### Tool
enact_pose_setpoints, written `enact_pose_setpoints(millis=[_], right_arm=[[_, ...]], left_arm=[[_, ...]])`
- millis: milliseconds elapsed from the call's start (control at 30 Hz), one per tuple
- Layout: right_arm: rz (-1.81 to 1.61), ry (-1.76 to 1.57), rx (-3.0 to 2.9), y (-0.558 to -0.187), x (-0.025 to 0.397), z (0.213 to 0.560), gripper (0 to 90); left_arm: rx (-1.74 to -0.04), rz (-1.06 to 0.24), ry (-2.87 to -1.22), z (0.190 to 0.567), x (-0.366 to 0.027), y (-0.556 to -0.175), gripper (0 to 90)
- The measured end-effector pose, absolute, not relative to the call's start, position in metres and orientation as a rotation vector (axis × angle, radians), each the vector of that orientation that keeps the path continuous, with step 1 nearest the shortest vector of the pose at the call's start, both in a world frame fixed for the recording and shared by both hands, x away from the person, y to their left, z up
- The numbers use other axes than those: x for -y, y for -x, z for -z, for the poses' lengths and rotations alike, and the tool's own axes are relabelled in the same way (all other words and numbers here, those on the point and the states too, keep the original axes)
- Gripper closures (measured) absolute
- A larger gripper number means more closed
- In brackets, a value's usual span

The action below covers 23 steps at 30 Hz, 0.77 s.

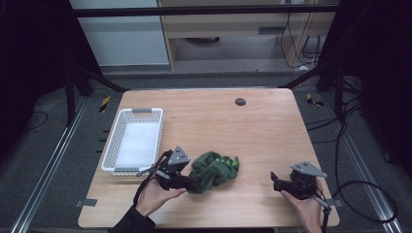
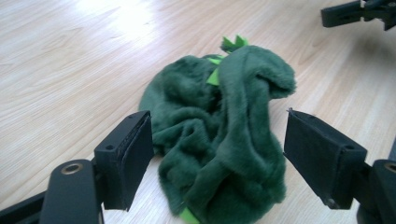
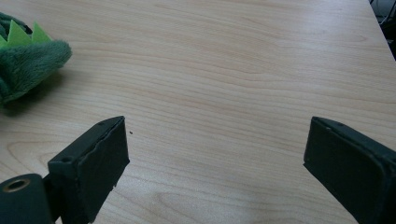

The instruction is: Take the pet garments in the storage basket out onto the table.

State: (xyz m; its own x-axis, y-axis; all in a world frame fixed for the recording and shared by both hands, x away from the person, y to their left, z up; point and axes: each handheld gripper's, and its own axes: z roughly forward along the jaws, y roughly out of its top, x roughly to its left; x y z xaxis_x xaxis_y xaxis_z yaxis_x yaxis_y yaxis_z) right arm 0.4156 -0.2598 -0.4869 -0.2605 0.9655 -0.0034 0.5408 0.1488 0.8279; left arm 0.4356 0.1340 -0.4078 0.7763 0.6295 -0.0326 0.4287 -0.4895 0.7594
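Lying crumpled on the wooden bench [image 1: 252, 126], a dark green plush cloth [image 1: 214, 170] with small bright green felt spikes [image 2: 233, 43] sat toward the near edge, a little left of the middle. The left tool [image 1: 192, 183] was held low at the cloth's near-left side, its jaws spread wide. In the left gripper view the cloth [image 2: 224, 135] bulged up between the two black pads [image 2: 135, 149], with bare wood showing between the fabric and each pad, so nothing was clamped. The person's left hand [image 1: 155, 194] gripped that tool from below, a dark sleeve at the bench's near edge.

The right tool [image 1: 276, 180] hovered near the bench's near right corner, well apart from the cloth, held in the right hand [image 1: 303, 199]. Its jaws also stood wide apart; the right gripper view showed only bare wood grain between them, with the spiked end of the cloth [image 3: 25, 60] off at the far left of that view. The right tool's black jaw tips [image 2: 355, 13] appeared at the top right corner of the left gripper view.

A white plastic basket [image 1: 111, 150] stood along the bench's left edge, just beside the left tool, a pale lining on its floor. A small dark round disc [image 1: 240, 101] was set in the wood near the far edge.
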Motion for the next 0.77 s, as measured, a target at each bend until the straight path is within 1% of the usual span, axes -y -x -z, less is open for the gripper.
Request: enact_pose_setpoints(millis=[500,767], right_arm=[[-0.995,-1.428,-1.880,-0.415,0.259,0.487,6.3],[-1.011,-1.427,-1.885,-0.413,0.259,0.486,6.0]], left_arm=[[-0.894,-0.430,-2.033,0.429,-0.178,-0.414,27.1],[-0.945,-0.429,-2.007,0.443,-0.197,-0.405,27.9]])
